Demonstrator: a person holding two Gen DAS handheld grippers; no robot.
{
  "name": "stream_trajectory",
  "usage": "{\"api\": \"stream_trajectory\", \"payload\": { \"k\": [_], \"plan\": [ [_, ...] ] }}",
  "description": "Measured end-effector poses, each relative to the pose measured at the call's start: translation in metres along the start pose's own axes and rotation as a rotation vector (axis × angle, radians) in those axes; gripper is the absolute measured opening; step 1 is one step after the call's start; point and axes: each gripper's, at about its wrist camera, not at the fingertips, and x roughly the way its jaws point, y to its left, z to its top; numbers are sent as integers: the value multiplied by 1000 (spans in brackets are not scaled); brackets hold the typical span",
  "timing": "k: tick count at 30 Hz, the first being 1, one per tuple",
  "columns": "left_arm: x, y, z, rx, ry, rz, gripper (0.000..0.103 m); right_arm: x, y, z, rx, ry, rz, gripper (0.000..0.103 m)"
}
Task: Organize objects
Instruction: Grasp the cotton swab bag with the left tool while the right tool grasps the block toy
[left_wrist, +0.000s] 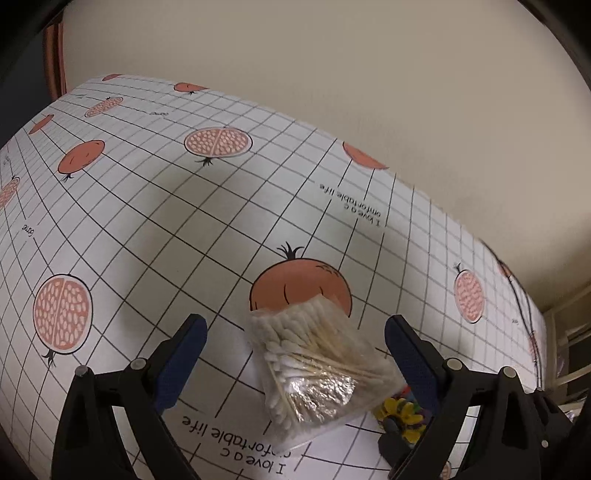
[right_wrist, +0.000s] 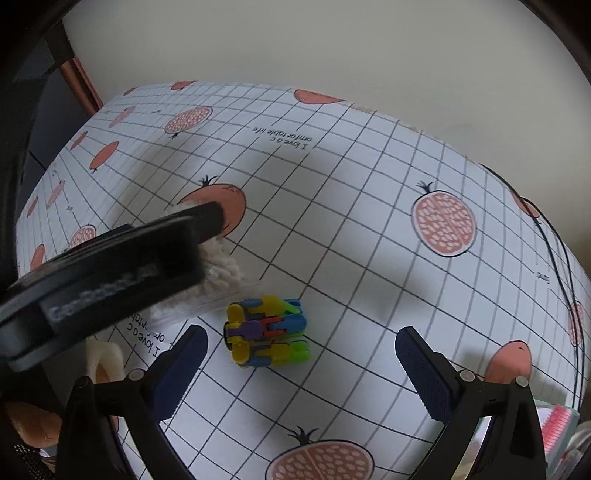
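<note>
Two tools hang over our pomegranate-print counter (left_wrist: 155, 206), both spread wide and holding nothing. The left tool (left_wrist: 295, 332) straddles the bag of cotton swabs (left_wrist: 314, 365); the right tool (right_wrist: 301, 345) frames the colourful plastic toy (right_wrist: 267, 332) lying just right of that bag.

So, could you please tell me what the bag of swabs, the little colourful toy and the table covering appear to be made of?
The bag of swabs looks like thin clear plastic film: it glints and shows the sticks inside, which seem wooden or bamboo with white cotton tips. The toy appears to be hard moulded plastic in bright solid colours. The table covering lies smooth with a printed grid and fruit, probably vinyl or coated cloth; I can't tell which.
</note>
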Motion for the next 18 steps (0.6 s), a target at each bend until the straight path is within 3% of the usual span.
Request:
{"api": "stream_trajectory", "payload": {
  "k": [3,18],
  "plan": [
    [9,-3,-1,14,24,17,97,6,3,-1,-8,7,-7,103],
    [10,-8,-7,84,2,93,97,15,0,-3,17,18,-27,103]
  ]
}}
